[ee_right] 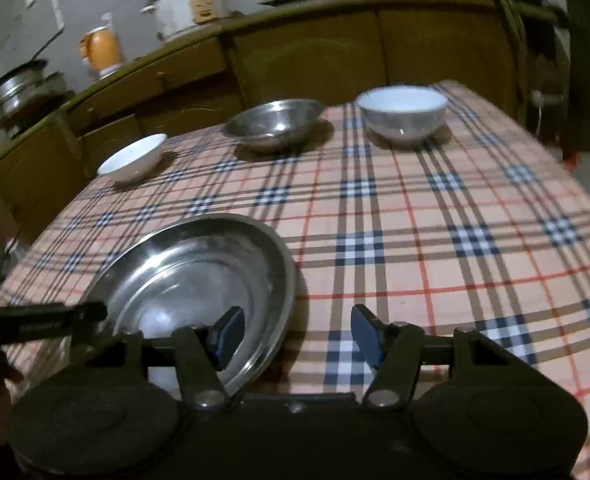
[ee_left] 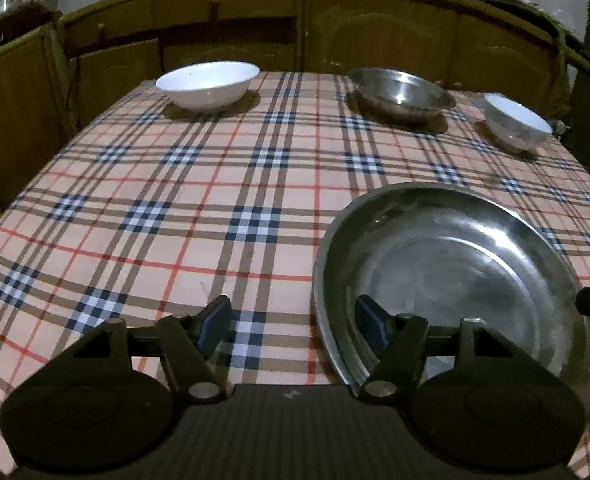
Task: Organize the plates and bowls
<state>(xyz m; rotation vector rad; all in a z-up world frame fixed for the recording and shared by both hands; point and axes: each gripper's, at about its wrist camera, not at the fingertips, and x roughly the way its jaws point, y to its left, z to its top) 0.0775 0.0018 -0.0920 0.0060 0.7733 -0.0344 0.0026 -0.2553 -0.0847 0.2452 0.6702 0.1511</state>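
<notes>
Steel plate [ee_left: 451,276] is lying flat on the checked tablecloth [ee_left: 175,220] at the near edge, between the two grippers, and both are straddling its rim with jaws spread, neither pad pressing on it. The left gripper [ee_left: 297,326] is standing over the plate's left rim, one pad outside it and one over the dish; the right gripper [ee_right: 295,332] is doing the same on the right rim. That placement is probably for a two-sided hold on a wide, shallow, slippery thing. Along the far edge a wide white bowl [ee_left: 207,84], a steel bowl [ee_left: 403,94] and a deeper white bowl [ee_left: 515,122] are sitting apart. Nothing is lying between plate and bowls; a cabinet [ee_left: 375,32] is standing behind the table.
</notes>
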